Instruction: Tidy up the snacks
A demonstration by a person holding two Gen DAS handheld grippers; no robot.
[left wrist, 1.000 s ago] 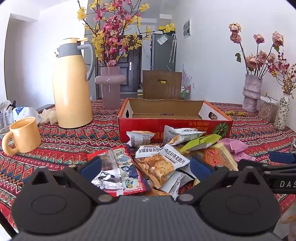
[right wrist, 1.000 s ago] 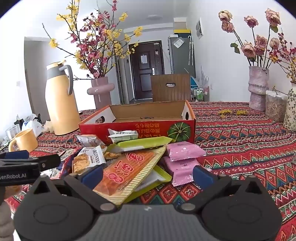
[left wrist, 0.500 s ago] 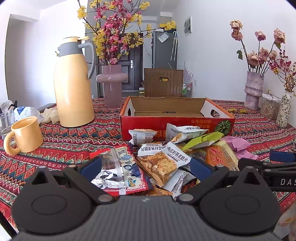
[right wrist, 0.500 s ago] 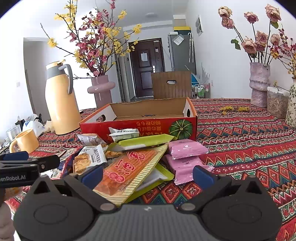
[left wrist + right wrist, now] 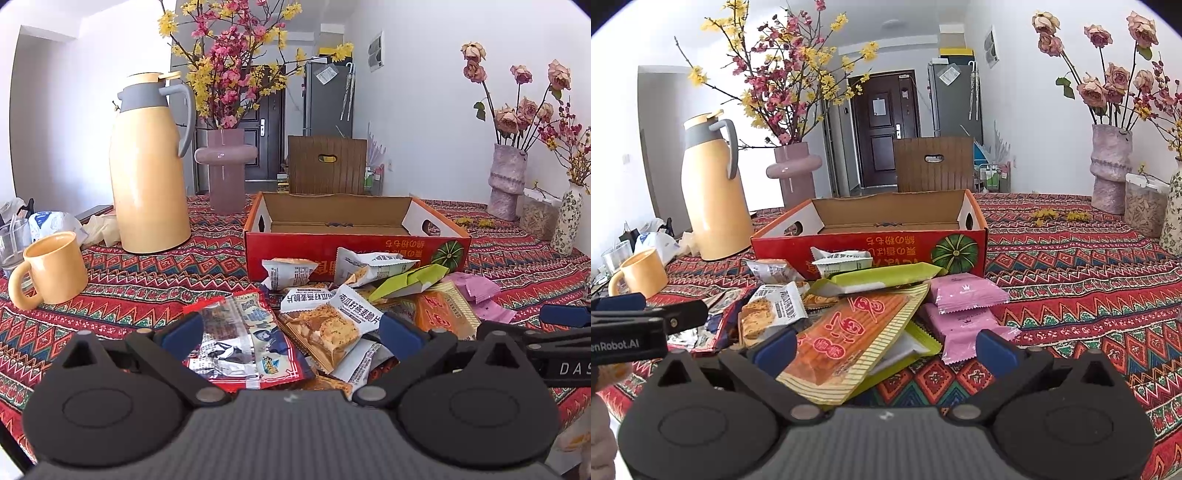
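A heap of snack packets lies on the patterned tablecloth in front of an open red cardboard box (image 5: 354, 247), which also shows in the right wrist view (image 5: 871, 243) and looks empty inside. My left gripper (image 5: 291, 330) is open and empty above a red foil packet (image 5: 240, 339) and a white cracker packet (image 5: 332, 325). My right gripper (image 5: 884, 345) is open and empty above a long orange striped packet (image 5: 849, 336), with two pink packets (image 5: 964, 295) and a green packet (image 5: 879, 278) beside it.
A tall yellow thermos jug (image 5: 147, 170), a yellow mug (image 5: 51, 273) and a pink flower vase (image 5: 225, 170) stand at the left. Vases (image 5: 1110, 170) and a clear jar (image 5: 1145, 206) stand at the right. A wooden chair back (image 5: 327, 166) rises behind the box.
Both grippers have risen slightly and drawn back a little; the heap and box sit a bit lower in view. Nothing was taken hold of.
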